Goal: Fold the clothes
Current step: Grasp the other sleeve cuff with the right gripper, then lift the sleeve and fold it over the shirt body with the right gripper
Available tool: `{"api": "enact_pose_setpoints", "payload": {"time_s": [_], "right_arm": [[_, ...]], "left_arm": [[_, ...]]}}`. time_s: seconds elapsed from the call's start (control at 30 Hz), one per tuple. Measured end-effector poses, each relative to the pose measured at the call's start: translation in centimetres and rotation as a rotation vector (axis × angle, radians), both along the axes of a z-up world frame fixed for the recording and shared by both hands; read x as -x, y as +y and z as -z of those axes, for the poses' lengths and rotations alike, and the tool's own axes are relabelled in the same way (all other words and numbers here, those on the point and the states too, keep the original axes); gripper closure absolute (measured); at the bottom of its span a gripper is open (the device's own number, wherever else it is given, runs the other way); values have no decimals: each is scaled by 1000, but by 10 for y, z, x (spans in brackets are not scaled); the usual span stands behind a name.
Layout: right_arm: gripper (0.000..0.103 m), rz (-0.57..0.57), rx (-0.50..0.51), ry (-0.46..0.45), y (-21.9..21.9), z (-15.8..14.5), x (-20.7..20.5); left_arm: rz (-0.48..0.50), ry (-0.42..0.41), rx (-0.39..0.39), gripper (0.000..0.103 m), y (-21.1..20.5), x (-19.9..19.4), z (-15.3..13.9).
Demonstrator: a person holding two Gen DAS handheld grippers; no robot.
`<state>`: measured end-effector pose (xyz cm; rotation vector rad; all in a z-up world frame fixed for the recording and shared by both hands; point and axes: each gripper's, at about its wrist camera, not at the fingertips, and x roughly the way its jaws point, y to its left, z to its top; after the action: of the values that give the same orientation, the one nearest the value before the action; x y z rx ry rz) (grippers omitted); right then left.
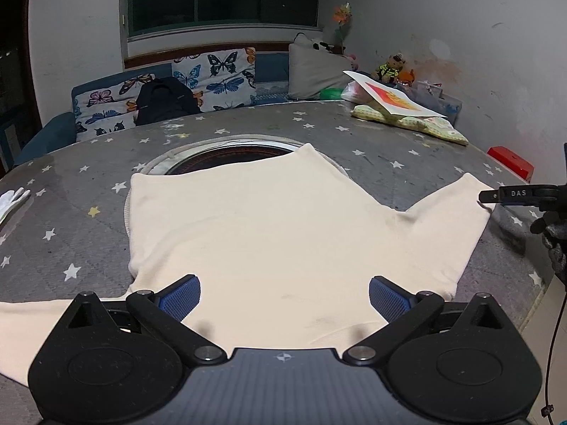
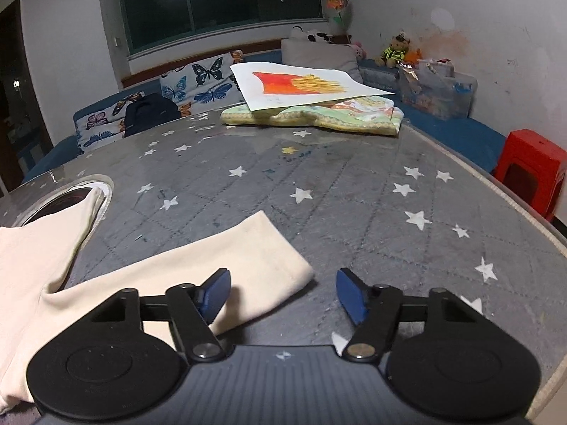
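Observation:
A cream long-sleeved top (image 1: 269,226) lies spread flat on the grey star-patterned table (image 1: 389,141). My left gripper (image 1: 283,299) is open and empty, low over the near middle of the top, blue pads wide apart. The top's right sleeve (image 2: 198,265) stretches out to the right. My right gripper (image 2: 283,294) is open and empty, with its left pad (image 2: 216,294) over the sleeve's cuff end and its right pad over bare table. The right gripper also shows at the right edge of the left wrist view (image 1: 496,196), beside the cuff.
A round dark inset (image 1: 230,157) in the table lies partly under the top's far edge. A folded patterned cloth (image 2: 319,117) with a drawing sheet (image 2: 304,85) on it sits at the far side. A red stool (image 2: 531,170) stands right of the table. A white glove (image 1: 12,200) lies at the left.

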<state>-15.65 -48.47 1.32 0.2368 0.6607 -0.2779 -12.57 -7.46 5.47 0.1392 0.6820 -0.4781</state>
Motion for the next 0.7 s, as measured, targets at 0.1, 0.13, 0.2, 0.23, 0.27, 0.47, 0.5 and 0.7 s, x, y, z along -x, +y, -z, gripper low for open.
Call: {"api": "enact_pose_setpoints", "payload": {"time_s": [0.1,0.13,0.2,0.23,0.27,0.47,0.5,0.7], "right_arm": [[63,1,-6,-7,-1,0,-3],[68,2,-13,-9,-1,0,-3],[84,5,-29,-14,-3,0,-3],[86,8,-41,-19,-4,0,-3],[89,9,-50,-27,-5,-1,-1],[93,-12,-132,-110,-3,-18,12],[93,-22,-149,-126,-1,-22,14],[94,-174,-277,-251,29,-66,23]], "left_arm": [[6,7,-5,0,-3,0,1],[7,11,-6,0,-4,0,2],[5,19,-11,0,-4,-1,4],[4,25,-12,0,-5,-1,5],[3,31,-14,0,-5,-2,6],[-6,46,-38,0,-5,-2,13],[-8,45,-42,0,-5,-2,14],[-18,31,-48,0,-1,-1,13]]}}
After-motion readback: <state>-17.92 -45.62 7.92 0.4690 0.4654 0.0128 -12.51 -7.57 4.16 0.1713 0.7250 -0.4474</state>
